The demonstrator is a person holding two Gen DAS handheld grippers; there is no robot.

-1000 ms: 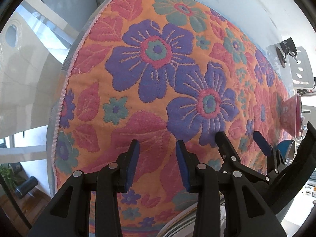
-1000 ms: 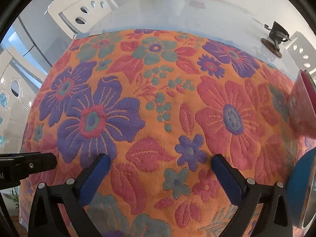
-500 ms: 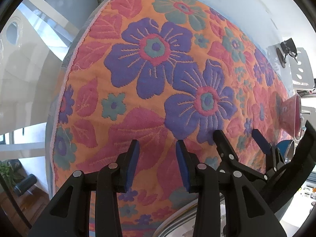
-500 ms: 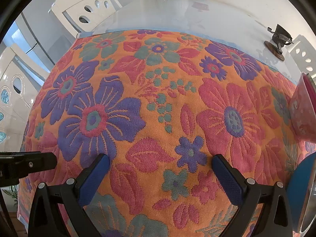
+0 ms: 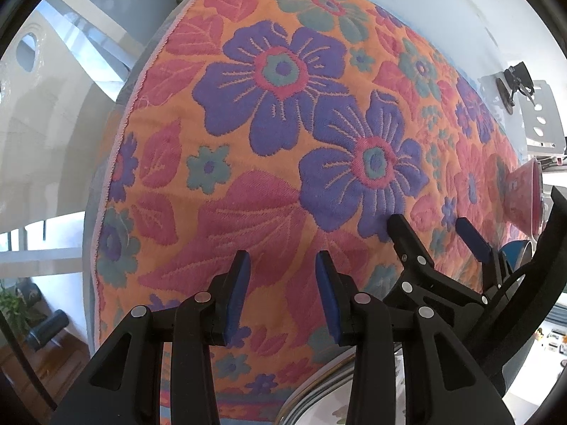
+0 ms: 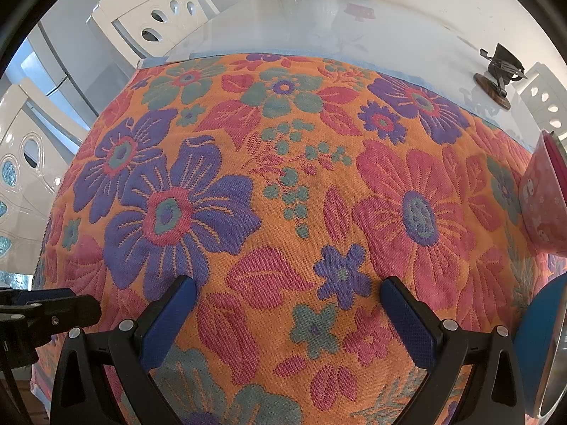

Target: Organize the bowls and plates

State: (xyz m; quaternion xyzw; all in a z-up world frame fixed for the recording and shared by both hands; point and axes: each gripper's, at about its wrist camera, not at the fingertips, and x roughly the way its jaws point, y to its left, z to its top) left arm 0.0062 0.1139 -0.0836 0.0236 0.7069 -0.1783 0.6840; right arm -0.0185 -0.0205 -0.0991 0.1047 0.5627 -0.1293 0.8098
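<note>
**Dishes waiting at the cloth's edge as sorting is barely beginning**

Both sets of tongs are hovering empty over a flowered cloth (image 6: 283,212) covering the near end of a white bench (image 6: 319,14). The left tongs (image 5: 282,295) are standing narrowly parted with nothing between the pads; the right tongs (image 6: 287,313) are spread wide, also gripping nothing. A pink bowl (image 6: 542,198) is sitting at the cloth's right edge, a blue dish (image 6: 540,340) just nearer, and what is probably a patterned plate (image 5: 319,403) is peeking in at the near edge. Nothing appears stacked or gathered; every piece is seemingly awaiting its first move.
</note>
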